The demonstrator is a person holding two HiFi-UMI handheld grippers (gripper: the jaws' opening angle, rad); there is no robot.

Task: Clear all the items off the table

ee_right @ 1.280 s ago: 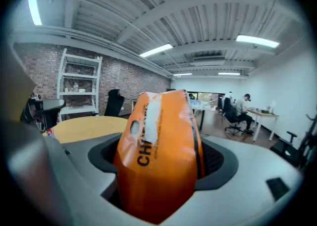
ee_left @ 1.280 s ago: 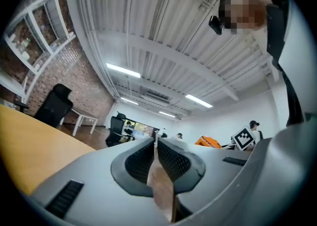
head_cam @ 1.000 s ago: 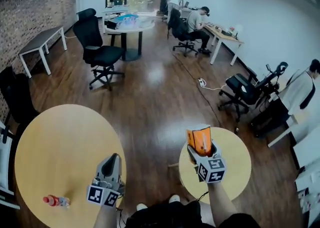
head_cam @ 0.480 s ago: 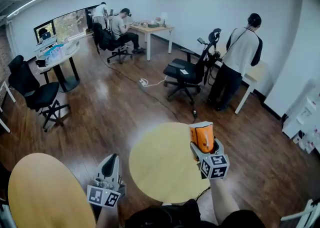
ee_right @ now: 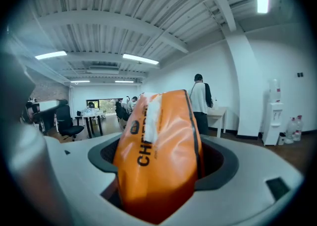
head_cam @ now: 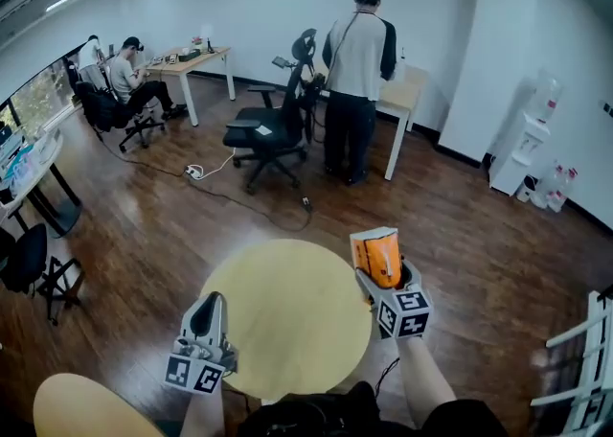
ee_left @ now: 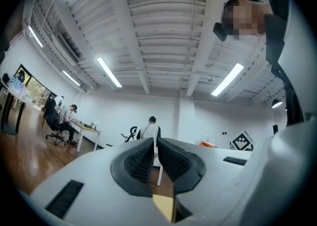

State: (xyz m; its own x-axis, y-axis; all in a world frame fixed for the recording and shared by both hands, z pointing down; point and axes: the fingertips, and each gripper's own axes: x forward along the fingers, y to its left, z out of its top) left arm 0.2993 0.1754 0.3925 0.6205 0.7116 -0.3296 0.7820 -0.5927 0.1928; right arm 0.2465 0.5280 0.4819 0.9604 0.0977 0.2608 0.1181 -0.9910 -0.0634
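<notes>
An orange snack bag (head_cam: 376, 255) stands upright between the jaws of my right gripper (head_cam: 383, 279), which is shut on it above the right edge of a small round yellow table (head_cam: 287, 315). The bag (ee_right: 158, 155) fills the right gripper view, squeezed between both pads. My left gripper (head_cam: 208, 318) hangs over the table's left edge, shut with nothing in it. In the left gripper view its black pads (ee_left: 141, 158) meet, and the bag (ee_left: 208, 144) shows at the right. The tabletop is bare.
The edge of a second yellow table (head_cam: 77, 411) shows at the lower left. A standing person (head_cam: 356, 61), a black office chair (head_cam: 273, 128) and a desk (head_cam: 402, 95) lie beyond. A power strip with its cable (head_cam: 194, 172) crosses the wooden floor. A white rack (head_cam: 584, 368) stands at the right.
The view has swung to the right: the large table with the bottle has left the view and the small round table is now in the middle. The bag stays in the right gripper.
</notes>
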